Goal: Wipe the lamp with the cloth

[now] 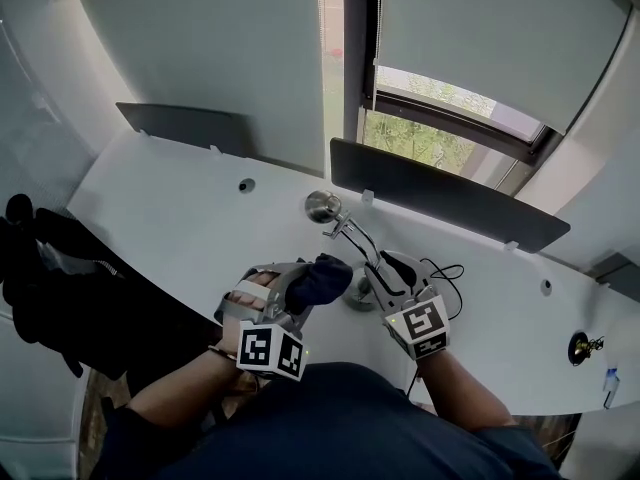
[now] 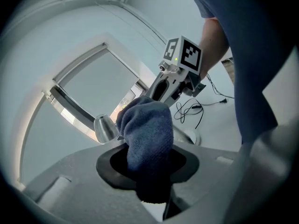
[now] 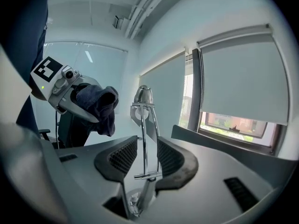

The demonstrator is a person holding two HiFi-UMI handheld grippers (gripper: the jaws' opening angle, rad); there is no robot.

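Note:
A chrome desk lamp stands on the white desk (image 1: 180,228), its head (image 1: 322,206) up at the back and its round base (image 1: 358,294) in front of me. My left gripper (image 1: 300,286) is shut on a bunched dark blue cloth (image 1: 322,278), which hangs just left of the lamp's arm. In the left gripper view the cloth (image 2: 147,134) fills the jaws, with the lamp head (image 2: 105,127) behind it. My right gripper (image 3: 145,157) is open, with the lamp's thin chrome arm (image 3: 145,139) between its jaws; a small gap shows at the left pad.
Two dark screen panels (image 1: 440,193) (image 1: 190,123) stand along the desk's back edge under the window. A black cable (image 1: 445,278) lies right of the lamp. A dark bag or jacket (image 1: 60,278) sits at the left, and small items (image 1: 583,346) at the far right.

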